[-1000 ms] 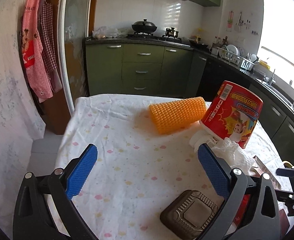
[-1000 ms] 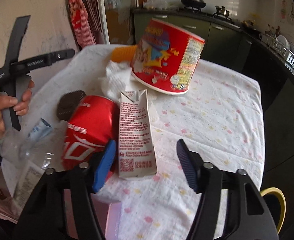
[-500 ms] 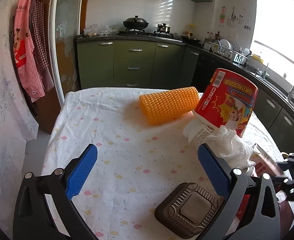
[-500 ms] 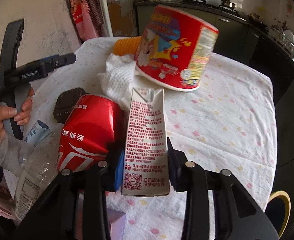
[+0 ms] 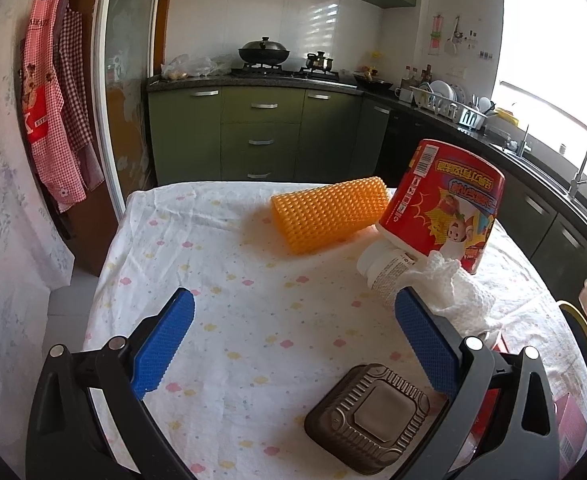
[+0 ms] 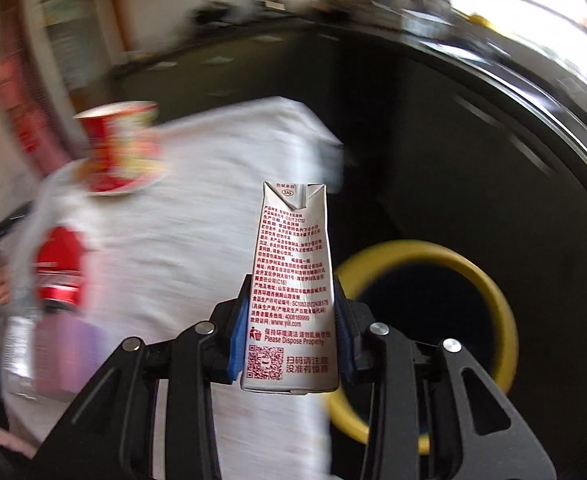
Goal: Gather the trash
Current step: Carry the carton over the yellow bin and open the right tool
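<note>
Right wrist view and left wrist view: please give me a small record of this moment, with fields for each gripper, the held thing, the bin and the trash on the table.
right gripper: shut on the milk carton
milk carton: upright between the fingers, off the table
bin: yellow rim, dark inside, beside the table, behind the carton
left gripper: open, empty, above the tablecloth
trash on table: orange roll, red noodle cup, brown tray

left wrist: low over table, facing kitchen | right wrist: blurred (tableside) | shared: red tub
</note>
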Demonstrator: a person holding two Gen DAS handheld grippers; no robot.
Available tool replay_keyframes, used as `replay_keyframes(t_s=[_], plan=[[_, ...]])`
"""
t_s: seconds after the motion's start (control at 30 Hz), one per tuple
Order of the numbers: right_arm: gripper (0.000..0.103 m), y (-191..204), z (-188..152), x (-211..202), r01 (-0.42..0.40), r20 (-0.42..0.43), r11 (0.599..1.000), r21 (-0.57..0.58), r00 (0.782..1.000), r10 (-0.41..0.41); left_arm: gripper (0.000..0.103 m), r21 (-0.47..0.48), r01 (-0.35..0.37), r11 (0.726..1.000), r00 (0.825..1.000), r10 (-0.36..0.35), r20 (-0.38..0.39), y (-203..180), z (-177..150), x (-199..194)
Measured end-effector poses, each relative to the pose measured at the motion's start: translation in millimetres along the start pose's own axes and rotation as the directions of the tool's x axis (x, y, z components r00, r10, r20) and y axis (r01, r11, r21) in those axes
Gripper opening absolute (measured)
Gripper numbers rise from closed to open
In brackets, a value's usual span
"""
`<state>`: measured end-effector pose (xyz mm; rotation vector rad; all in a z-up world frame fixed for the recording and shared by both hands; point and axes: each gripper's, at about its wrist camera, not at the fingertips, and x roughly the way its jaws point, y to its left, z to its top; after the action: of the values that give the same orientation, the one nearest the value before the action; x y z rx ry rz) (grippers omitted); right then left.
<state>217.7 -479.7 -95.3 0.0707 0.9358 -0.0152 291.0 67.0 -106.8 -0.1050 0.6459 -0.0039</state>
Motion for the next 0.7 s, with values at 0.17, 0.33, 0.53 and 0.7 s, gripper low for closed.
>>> replay_keyframes(t_s=[0.17, 0.33, 0.53, 0.7], plan=[[0.034, -50, -13, 45, 0.086, -0.115, 0.992, 0.092, 0.990, -0.075, 0.099, 0.001, 0.004, 1.000, 1.000, -0.004, 0.003, -1, 0, -1], [0.036, -82, -23, 81, 0.130, -0.148, 0.978, 0.160, 0.983, -0.106, 0.099, 0.014, 0.012, 1.000, 1.000, -0.012, -0.006, -3, -1, 1], [0.043, -95, -26, 88, 0.130, -0.125, 0.977, 0.169, 0.986, -0.110, 0.099, 0.024, 0.025, 0.999, 1.000, -0.025, -0.013, -5, -2, 2], [0.045, -103, -34, 65, 0.111, -0.102, 0.982, 0.155, 0.990, -0.096, 0.099, 0.031, 0.065, 0.997, 0.998, -0.064, -0.027, -9, -1, 0]])
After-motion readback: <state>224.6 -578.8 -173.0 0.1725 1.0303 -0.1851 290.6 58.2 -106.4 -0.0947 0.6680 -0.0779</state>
